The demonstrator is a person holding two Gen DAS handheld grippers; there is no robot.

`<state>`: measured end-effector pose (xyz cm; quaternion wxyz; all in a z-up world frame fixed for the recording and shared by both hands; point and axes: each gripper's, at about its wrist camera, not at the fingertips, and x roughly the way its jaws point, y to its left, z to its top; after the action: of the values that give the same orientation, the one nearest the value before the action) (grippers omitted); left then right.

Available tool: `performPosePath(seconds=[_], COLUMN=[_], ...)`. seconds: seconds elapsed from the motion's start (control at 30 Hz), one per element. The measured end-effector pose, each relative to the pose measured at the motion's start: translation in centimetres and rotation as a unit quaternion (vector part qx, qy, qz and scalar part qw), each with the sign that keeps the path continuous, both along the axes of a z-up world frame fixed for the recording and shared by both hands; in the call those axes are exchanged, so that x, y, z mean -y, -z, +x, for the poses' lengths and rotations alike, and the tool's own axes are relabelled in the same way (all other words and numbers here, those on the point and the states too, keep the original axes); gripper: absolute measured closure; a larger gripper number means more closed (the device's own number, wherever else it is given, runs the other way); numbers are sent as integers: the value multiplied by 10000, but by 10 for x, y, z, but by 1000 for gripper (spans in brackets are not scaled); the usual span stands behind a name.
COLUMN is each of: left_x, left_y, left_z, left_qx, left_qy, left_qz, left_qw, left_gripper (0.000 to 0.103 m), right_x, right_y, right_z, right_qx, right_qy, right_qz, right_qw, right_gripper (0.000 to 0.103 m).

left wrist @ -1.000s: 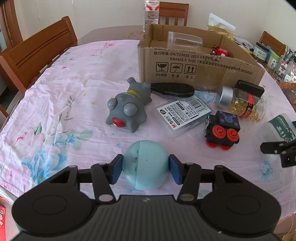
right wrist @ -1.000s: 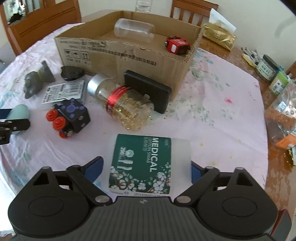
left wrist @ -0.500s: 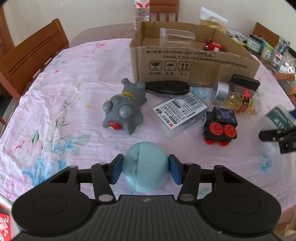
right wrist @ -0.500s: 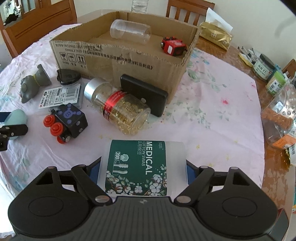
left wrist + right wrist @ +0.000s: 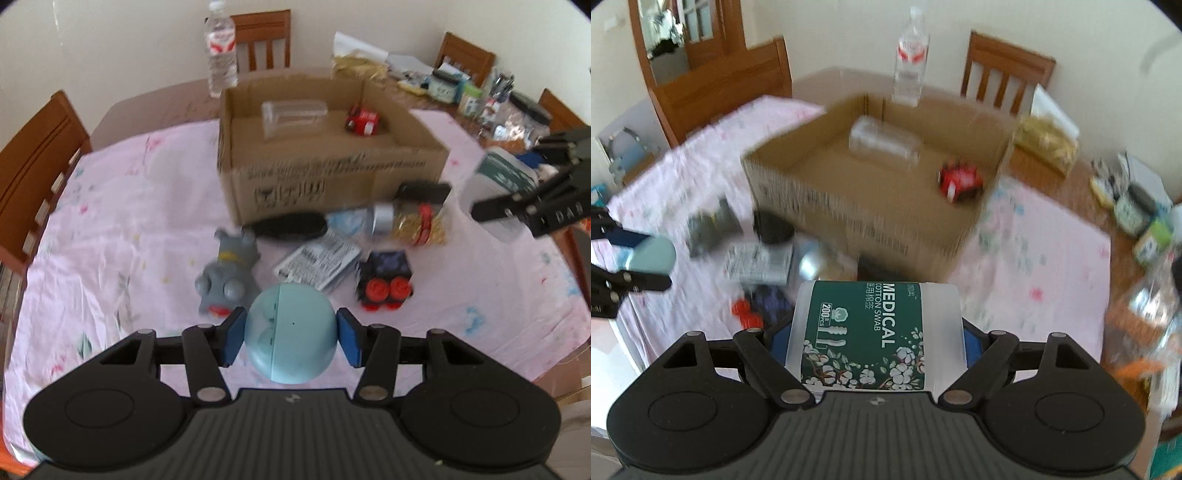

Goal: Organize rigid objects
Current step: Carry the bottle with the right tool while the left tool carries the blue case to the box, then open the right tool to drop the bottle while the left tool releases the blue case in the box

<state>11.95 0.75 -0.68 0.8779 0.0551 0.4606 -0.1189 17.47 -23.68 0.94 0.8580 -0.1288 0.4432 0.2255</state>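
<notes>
Your left gripper [image 5: 291,334] is clamped on the blue ball [image 5: 291,334], low center of the left view, held above the tablecloth [image 5: 122,229]. Your right gripper [image 5: 875,332] is clamped on the cotton swab box [image 5: 875,332], bottom center of the right view. The cardboard box [image 5: 332,173] sits upper center w/ a clear jar [image 5: 293,112] & red toy [image 5: 362,120] inside. In front of it: gray toy [image 5: 227,273], pill bottle [image 5: 406,221], black block [image 5: 384,280].
</notes>
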Motion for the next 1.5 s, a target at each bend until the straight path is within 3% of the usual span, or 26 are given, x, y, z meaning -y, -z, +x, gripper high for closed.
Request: performPosePath(seconds=[0.27,0.6,0.67,1.1,1.23,1.5], left_x=[3,2,3,16,21,24], left_y=[-36,-53,-53,-44,-33,2], left_z=[34,85,95,156,175,200], left_qx=[464,800,830,837,733,353], left_qy=[309,407,428,748,851,857], left_qz=[-5,186,199,272,289,361], left_qw=[9984,9958,9954,9933,9932,9950], left_gripper=[51,51,51,51,51,51], right_x=[-13,-31,-33,-14,-2,11], right_y=[-34,-25,-19,-19,-16,-6], right_z=[50,117,126,94,86,77], right_qx=[578,597,594,494,340,217], right_qy=[-62,212,308,1106,1425,1809], right_qz=[109,318,247,344,507,264], right_qw=[9982,9975,9975,9920,9879,9829], right_gripper=[16,16,2,0,0,0])
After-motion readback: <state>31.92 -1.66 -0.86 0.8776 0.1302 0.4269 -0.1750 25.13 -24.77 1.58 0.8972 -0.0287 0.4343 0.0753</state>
